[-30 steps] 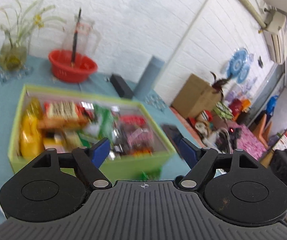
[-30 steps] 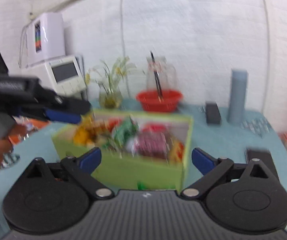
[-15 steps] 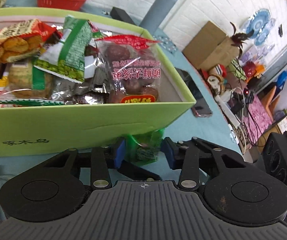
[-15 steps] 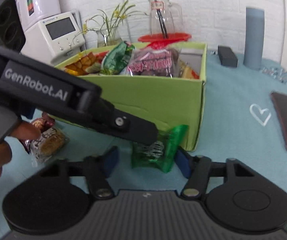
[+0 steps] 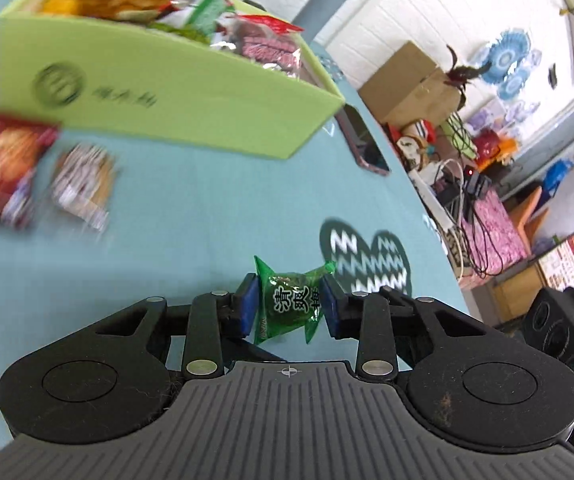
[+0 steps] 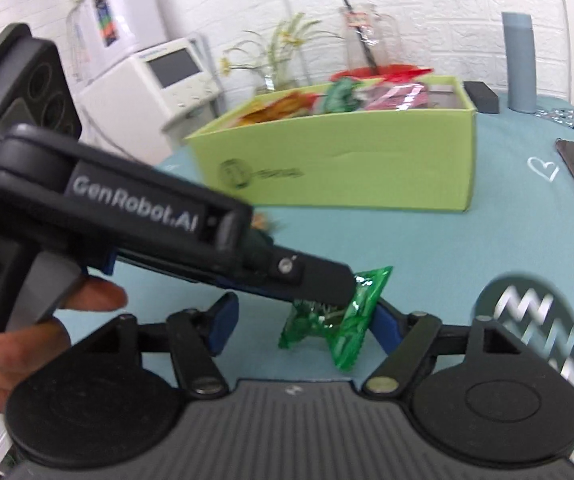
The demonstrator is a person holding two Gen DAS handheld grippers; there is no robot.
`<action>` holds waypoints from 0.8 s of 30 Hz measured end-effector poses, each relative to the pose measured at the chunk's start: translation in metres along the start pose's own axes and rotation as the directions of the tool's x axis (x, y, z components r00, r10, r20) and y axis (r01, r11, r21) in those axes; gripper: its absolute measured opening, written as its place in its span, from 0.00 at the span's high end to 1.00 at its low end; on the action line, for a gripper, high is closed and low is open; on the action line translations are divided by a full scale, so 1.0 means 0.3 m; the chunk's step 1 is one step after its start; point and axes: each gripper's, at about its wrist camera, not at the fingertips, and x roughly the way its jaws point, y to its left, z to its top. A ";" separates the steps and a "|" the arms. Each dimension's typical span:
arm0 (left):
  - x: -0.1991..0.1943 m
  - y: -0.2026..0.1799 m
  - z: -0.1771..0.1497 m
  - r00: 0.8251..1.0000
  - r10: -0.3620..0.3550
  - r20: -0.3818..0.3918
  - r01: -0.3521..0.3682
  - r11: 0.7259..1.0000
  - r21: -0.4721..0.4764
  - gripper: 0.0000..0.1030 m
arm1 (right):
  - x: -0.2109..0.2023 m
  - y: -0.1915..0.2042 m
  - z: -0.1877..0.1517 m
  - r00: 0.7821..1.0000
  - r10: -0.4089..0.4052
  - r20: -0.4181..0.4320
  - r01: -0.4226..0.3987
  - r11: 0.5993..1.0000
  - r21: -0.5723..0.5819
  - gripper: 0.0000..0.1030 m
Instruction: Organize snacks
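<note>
**A:** Since a second ago, both hands have dropped from over the green box (image 5: 191,92) to the table (image 5: 207,216) in front of it, and the left hand-held gripper (image 5: 289,304) has closed on the green candy (image 5: 293,304).

**B:** So it's held?

**A:** Yes. Both blue pads press on the middle of the wrapper, lifted a little off the cloth, near the zigzag heart print (image 5: 367,264). The right hand-held gripper (image 6: 303,320) is opening; the candy (image 6: 339,320) sits between its jaws, touching only the right pad as far as I can tell.

**B:** Which way does it lie?

**A:** In the left view, its long axis runs up and away from the camera, one twisted end pointing towards the box, the other back at the wrist; the printed face looks at the lens.

**B:** How to finish well?

**A:** I'd keep the squeeze on the lump, not the crinkly ends, move the right one clear, then carry it over the box rim and let go low among the other packets (image 5: 247,36).
</note>
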 end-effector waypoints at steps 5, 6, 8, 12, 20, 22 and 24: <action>-0.100 0.012 -0.093 0.998 0.026 0.055 -0.025 1.000 -0.019 0.75 | -0.054 0.094 -0.081 0.999 -0.035 0.021 0.036 0.999 -0.024 0.16; -0.118 0.014 -0.097 0.996 0.049 0.072 -0.048 0.999 -0.022 0.66 | -0.063 0.098 -0.089 0.998 -0.066 0.024 0.067 0.997 -0.028 0.16; -0.170 0.020 -0.112 0.991 0.063 0.119 -0.062 0.998 -0.013 0.59 | -0.093 0.097 -0.107 0.994 -0.105 0.044 0.105 0.994 -0.013 0.13; -0.202 0.025 -0.121 0.989 0.045 0.139 -0.044 0.999 -0.009 0.56 | -0.136 0.104 -0.134 0.991 -0.111 0.077 0.110 0.994 0.025 0.11; -0.124 0.025 -0.115 0.994 0.059 0.093 -0.059 0.998 -0.001 0.57 | -0.094 0.130 -0.080 0.985 -0.150 0.088 0.154 0.987 -0.040 0.15; -0.128 0.046 -0.104 0.993 0.053 0.103 -0.051 0.998 -0.029 0.58 | -0.099 0.164 -0.069 0.977 -0.168 0.132 0.182 0.978 -0.103 0.16; -0.139 0.073 -0.089 0.992 0.057 0.115 -0.050 0.997 -0.058 0.58 | -0.081 0.184 -0.059 0.984 -0.123 0.126 0.142 0.978 -0.152 0.14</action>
